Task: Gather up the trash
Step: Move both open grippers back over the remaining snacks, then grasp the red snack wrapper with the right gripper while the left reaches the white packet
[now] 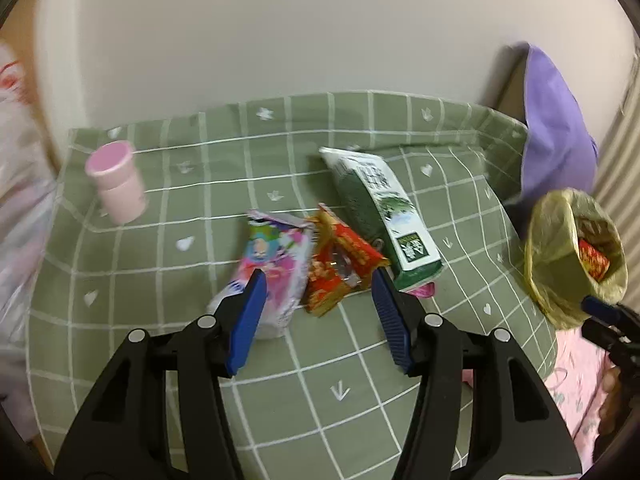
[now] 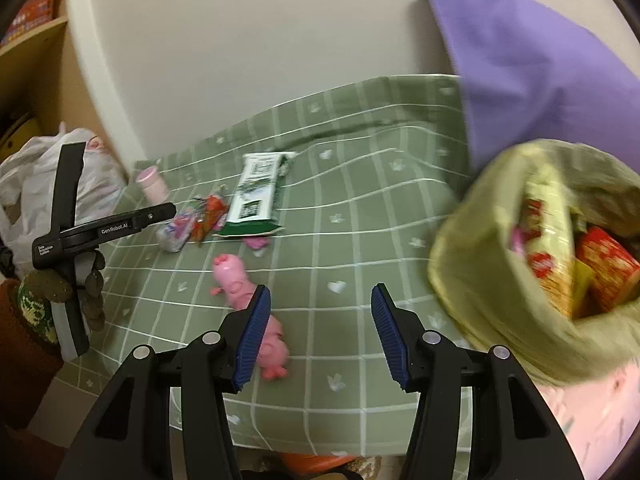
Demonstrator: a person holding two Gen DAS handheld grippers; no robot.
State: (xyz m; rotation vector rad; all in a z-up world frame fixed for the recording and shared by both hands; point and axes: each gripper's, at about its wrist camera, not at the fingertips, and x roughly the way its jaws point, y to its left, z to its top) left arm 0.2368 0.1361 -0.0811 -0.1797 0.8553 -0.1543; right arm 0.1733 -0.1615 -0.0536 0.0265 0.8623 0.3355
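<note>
On the green checked cloth [image 1: 160,280] lie a pink and purple wrapper [image 1: 276,264], a red and gold wrapper [image 1: 340,264] and a green and white carton [image 1: 380,216]. My left gripper [image 1: 318,276] is open just above the two wrappers, its fingers to either side of them. The wrappers [image 2: 192,224] and carton [image 2: 256,192] also show in the right wrist view. My right gripper [image 2: 318,292] is open and empty above the cloth. A yellow-green trash bag [image 2: 500,248] holding wrappers stands at its right; it also shows in the left wrist view [image 1: 560,264].
A pink bottle [image 1: 118,184] stands at the cloth's far left. A pink pig toy [image 2: 244,300] lies near my right gripper's left finger. A purple pillow [image 2: 540,60] leans on the wall at the back right. White plastic bags [image 2: 44,176] sit left of the table.
</note>
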